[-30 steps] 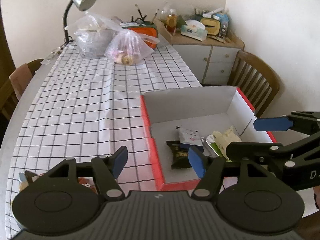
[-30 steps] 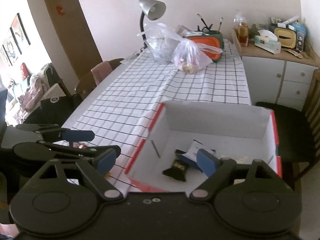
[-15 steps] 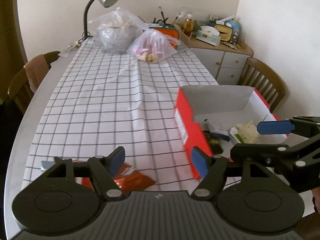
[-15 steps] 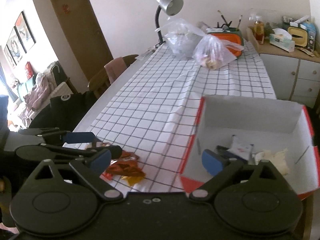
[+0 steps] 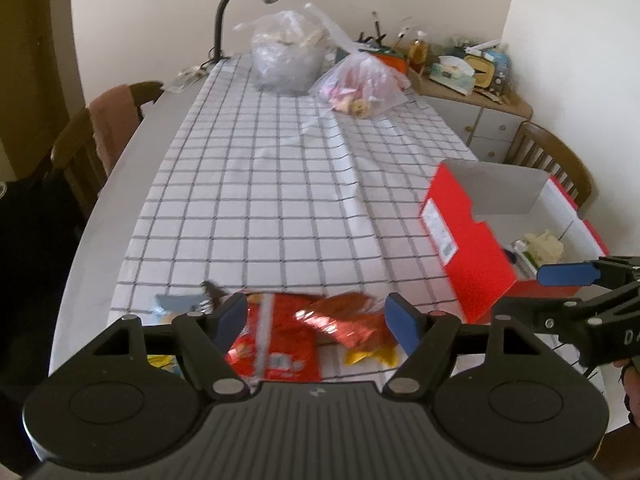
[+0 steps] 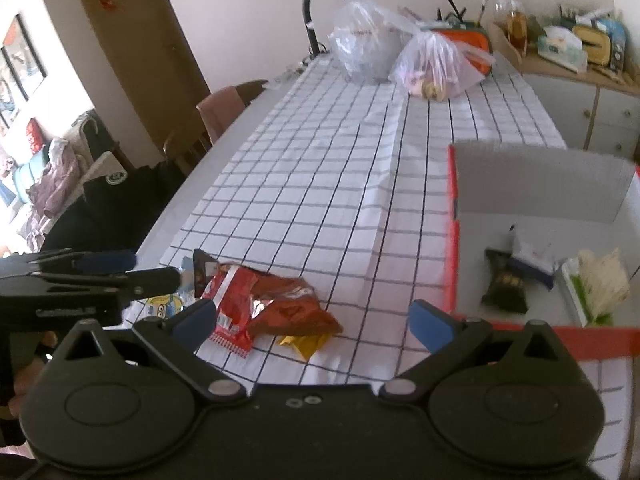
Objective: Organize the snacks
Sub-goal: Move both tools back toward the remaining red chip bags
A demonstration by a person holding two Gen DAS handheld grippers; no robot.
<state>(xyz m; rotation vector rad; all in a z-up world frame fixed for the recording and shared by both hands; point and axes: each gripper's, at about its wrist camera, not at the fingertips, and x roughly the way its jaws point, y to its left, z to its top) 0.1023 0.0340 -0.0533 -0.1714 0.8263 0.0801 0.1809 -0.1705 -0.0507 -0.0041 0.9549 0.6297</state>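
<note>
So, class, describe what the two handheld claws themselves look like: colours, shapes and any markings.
Both are matte black plastic. The left claw has two round black discs at its base, angled linkage arms with silver pivot pins, a ribbed centre panel and blue fingertip pads. The right claw matches it, with small screws at the centre. Seen side-on, each body carries white lettering, too blurred to read. No cables or sleeves show.

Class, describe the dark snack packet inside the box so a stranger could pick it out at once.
Find the red box with the white interior on the checked tablecloth. On its floor lie three things; the dark snack packet is the nearest the left wall, black with gold print, unlike the pale wrappers beside it.
</note>
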